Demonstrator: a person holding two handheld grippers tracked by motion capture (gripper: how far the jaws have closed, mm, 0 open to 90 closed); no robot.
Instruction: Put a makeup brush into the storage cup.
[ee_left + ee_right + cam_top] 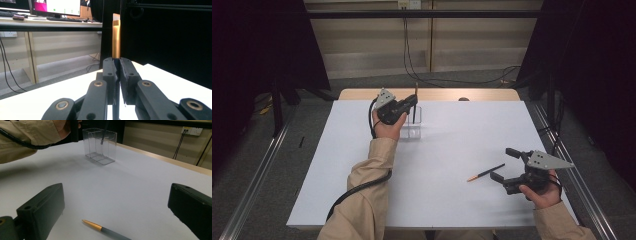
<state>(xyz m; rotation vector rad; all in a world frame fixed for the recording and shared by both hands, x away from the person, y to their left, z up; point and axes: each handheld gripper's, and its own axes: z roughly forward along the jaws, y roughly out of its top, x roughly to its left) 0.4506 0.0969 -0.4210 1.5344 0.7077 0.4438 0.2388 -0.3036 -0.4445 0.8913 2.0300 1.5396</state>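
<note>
My left gripper (413, 101) is shut on a pen (416, 90) with a gold upper end, held upright at the far middle of the white table. In the left gripper view its jaws (118, 62) pinch the pen's gold barrel (116, 42). The pen's dark lower end (103, 139) hangs inside a clear plastic box (414, 126) that stands just below the gripper. My right gripper (503, 164) rests open near the table's right front. A second pen (486, 172), dark with a gold tip, lies flat just left of it and between its wide jaws (119, 195) in the right gripper view (105, 230).
The white tabletop (362, 200) lies on a wooden table whose far edge (492, 94) shows behind it. Metal rails (257, 170) run along both sides on the floor. Black cables (447, 80) trail across the floor behind the table.
</note>
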